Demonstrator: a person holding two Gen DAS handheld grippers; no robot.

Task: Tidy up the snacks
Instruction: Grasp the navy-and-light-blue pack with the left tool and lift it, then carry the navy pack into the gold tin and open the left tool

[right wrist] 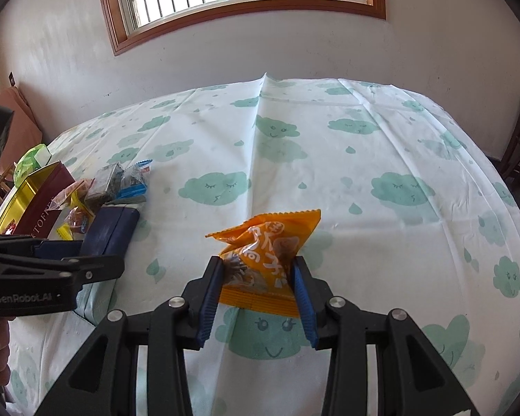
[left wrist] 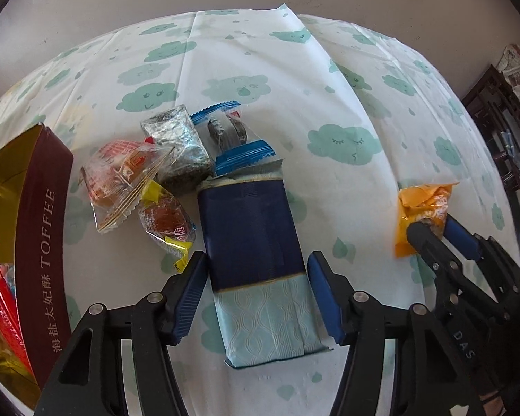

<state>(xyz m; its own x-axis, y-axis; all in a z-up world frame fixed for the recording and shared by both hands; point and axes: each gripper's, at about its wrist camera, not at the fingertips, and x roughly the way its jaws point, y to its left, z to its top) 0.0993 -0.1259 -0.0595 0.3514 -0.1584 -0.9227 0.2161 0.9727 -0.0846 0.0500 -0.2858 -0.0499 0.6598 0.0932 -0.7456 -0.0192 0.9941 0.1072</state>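
My left gripper [left wrist: 256, 277] is open, its jaws on either side of a long navy and pale-blue packet [left wrist: 256, 242] lying on the table, with small gaps on both sides. My right gripper [right wrist: 258, 277] is shut on an orange snack bag [right wrist: 270, 249] and holds it just above the tablecloth; the bag also shows in the left wrist view [left wrist: 421, 211]. A pile of small wrapped snacks lies beyond the navy packet: a silver-dark one [left wrist: 178, 149], a blue-edged one [left wrist: 230, 131], a red-orange one [left wrist: 124, 173] and a yellow-ended one [left wrist: 166, 222].
An open maroon TOFFEE tin [left wrist: 45, 242] with gold inside stands at the left and holds a red packet [left wrist: 3, 305]. A green bag [right wrist: 31, 163] sits behind it. The cloud-print tablecloth [right wrist: 329, 173] covers the table. Dark wooden furniture [left wrist: 502, 131] stands at the right.
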